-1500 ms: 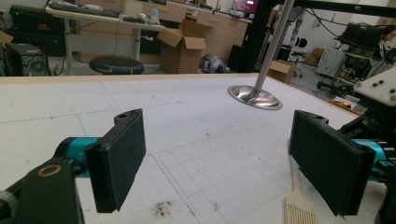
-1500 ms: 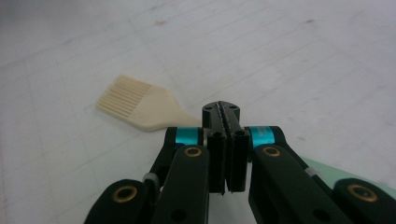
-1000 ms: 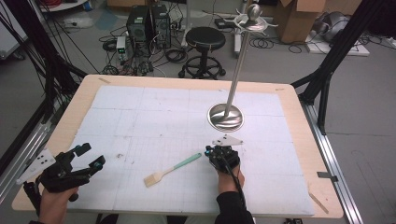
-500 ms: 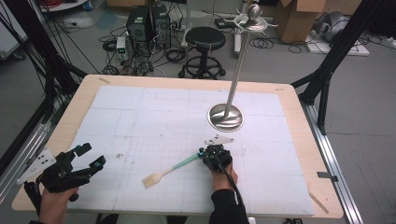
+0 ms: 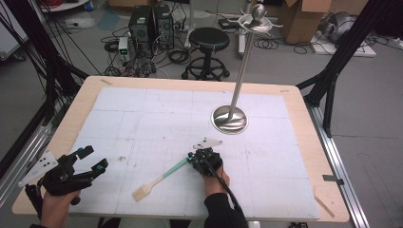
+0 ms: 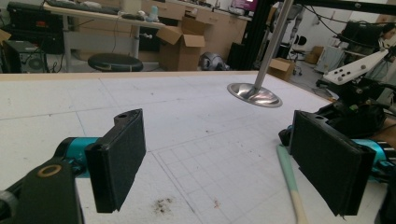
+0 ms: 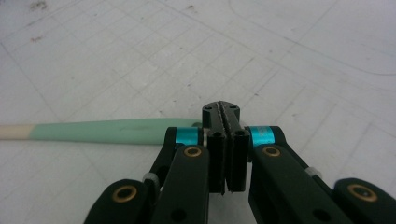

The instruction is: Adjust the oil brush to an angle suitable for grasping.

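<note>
in the high view, a flat wooden spatula with a mint-green handle (image 5: 159, 180) lies on the white gridded mat (image 5: 157, 118) near the front edge of the table, blade end toward the front, handle end slanting up toward the middle. the right gripper (image 5: 192, 157) sits at the tip of that green handle, its jaws pressed together with nothing between them, just beside or touching the handle end; which, i cannot tell. the left gripper (image 5: 88, 159) hovers near the front left corner, jaws spread wide and empty, well apart from the spatula. a shiny metal stand with a round base and tall pole (image 5: 230, 118) stands toward the right of the table's middle. in the left gripper view, the two black pads (image 6: 116, 165) stand far apart, bare mat between them, the green handle (image 6: 288, 172) lying by the right-hand pad and the stand's base (image 6: 255, 94) beyond. in the right gripper view, the jaws meet tightly, the green handle (image 7: 112, 131) lying just left of their tip.
</note>
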A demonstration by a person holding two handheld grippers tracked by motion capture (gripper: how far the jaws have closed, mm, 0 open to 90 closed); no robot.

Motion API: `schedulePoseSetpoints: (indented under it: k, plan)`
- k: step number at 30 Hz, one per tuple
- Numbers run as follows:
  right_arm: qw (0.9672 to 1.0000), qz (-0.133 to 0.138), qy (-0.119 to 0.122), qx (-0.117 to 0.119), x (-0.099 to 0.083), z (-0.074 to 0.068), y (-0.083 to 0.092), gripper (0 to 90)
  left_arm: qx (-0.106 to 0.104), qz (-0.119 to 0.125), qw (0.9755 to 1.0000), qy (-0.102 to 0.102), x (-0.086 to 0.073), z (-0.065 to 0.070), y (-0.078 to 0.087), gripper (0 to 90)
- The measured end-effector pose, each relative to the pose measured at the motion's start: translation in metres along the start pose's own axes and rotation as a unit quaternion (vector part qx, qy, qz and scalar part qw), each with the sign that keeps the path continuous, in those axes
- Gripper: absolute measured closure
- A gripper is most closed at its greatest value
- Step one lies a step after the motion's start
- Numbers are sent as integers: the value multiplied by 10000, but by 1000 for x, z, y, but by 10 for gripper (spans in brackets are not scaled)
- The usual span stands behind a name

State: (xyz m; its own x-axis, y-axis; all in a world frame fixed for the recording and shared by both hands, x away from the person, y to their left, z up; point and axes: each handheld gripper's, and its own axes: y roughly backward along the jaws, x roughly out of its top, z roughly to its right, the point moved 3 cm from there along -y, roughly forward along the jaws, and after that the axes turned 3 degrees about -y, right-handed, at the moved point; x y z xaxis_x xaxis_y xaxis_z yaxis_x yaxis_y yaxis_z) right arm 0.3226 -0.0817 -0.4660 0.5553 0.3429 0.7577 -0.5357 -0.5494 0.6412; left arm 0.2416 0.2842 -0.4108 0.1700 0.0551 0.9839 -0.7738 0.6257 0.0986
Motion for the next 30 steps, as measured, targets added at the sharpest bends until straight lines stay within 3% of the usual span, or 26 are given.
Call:
schedulePoseSetpoints:
  k: [4,7,8,10,13,14,16,24,30]
  plan:
    - [9998,144,-59,-80,2,6,13,895,-15,-31,10000,-13,-1,0,0,192]
    - [9990,422,-108,-114,2,15,35,885,-37,-34,10000,-25,0,1,0,192]
    - [9976,663,-201,-83,0,20,51,876,-34,-28,10000,-15,0,1,0,192]
    - [9970,744,-215,-74,-1,22,58,876,-41,-29,10000,-4,-1,1,0,192]
    - [9942,1039,-281,-95,-9,34,88,874,-40,-47,10000,-13,-1,1,0,192]
    - [9922,1193,-347,-110,-16,41,106,856,-51,-42,10000,-15,-1,1,-1,192]
    - [9916,1232,-371,-92,-18,44,112,844,-58,-37,10000,-16,-1,2,-1,192]
    - [9826,1807,-384,-205,-45,62,172,694,-128,-61,9999,-38,-1,4,-2,192]
    - [9770,2024,-342,-577,-67,65,201,505,-202,-20,9998,-90,0,9,-3,193]
